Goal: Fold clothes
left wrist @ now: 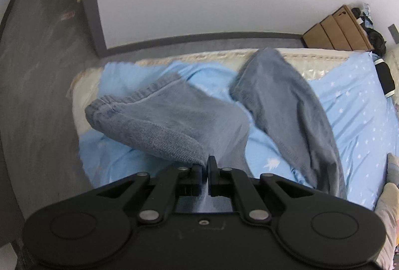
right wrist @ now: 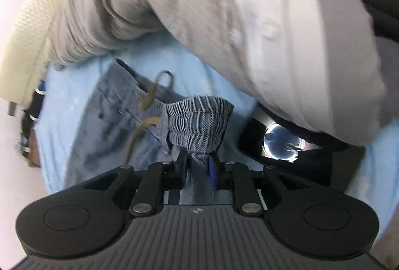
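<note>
Left wrist view: we look down along the left gripper (left wrist: pixel 205 170), its two black jaws drawn nearly together and pinching a fold of the faded blue denim trousers (left wrist: pixel 174 120). From the jaws the cloth runs forward and to the left into one leg, whose ribbed cuff lies well ahead of the tool; a second leg (left wrist: pixel 286 107) stretches ahead and to the right, reaching the far edge of the mattress. Both legs rest on a pale blue bedsheet (left wrist: pixel 354 105) printed with small white stars, spread over a cream mattress (left wrist: pixel 79 90). Left of the tool we see grey floor (left wrist: pixel 37 70); far ahead on the right, brown cardboard boxes (left wrist: pixel 336 30) stand against the white wall.

Right wrist view: the right gripper (right wrist: pixel 198 165) stands at a narrow opening, its jaws clamped on a gathered bunch of the elastic, ribbed waistband (right wrist: pixel 199 120) — the fabric fills the gap between them. Ahead and to the left, the trousers' seat lies flat on the sheet, with a brown drawstring (right wrist: pixel 147 117) trailing across it. Above and to the right of the tool, a person's grey sleeve (right wrist: pixel 199 8) crosses the view, blurred.
</note>
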Available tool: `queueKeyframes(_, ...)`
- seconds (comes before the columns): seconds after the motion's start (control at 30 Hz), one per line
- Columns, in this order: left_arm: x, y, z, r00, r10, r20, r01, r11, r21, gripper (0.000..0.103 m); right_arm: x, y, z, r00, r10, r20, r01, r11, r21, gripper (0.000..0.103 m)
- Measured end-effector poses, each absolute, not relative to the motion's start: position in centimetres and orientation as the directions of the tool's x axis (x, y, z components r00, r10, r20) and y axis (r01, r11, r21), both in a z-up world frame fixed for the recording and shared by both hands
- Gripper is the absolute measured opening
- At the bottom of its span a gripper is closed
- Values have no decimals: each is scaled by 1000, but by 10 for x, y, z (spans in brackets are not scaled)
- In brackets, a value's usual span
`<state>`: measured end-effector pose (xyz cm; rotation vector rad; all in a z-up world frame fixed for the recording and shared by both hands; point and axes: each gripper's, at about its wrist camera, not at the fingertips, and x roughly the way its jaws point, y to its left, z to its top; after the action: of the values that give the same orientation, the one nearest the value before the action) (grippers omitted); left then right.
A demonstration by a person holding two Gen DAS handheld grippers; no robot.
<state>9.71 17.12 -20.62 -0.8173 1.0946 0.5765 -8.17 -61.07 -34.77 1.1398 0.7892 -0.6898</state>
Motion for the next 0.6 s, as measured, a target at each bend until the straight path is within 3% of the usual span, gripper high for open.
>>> queueKeyframes(0.07, 88, 176, -215, 355, -3, -935, -777, 556, -296, 5, -86, -604, -344, 526, -92, -845, 827, 288, 483, 33)
queueKeyframes(0.2, 71, 190, -231, 337, -47, -940, -816, 484, -317, 13, -89, -587, -332, 475, -123, -871, 842, 353, 409, 33)
queueKeyframes(0.27, 64, 197, -236, 332, -83, -939, -835, 437, -334, 31, -85, -576, -326, 455, -141, -879, 840, 396, 371, 33)
queueKeyframes(0.37, 54, 210, -244, 331, -131, -934, -860, 364, -356, 45, -74, -551, -320, 437, -138, -889, 824, 458, 334, 33)
queueKeyframes(0.6, 29, 256, -259, 410, -248, -878, -881, 142, -451, 54, -20, -471, -313, 414, -80, -907, 749, 597, 289, 33)
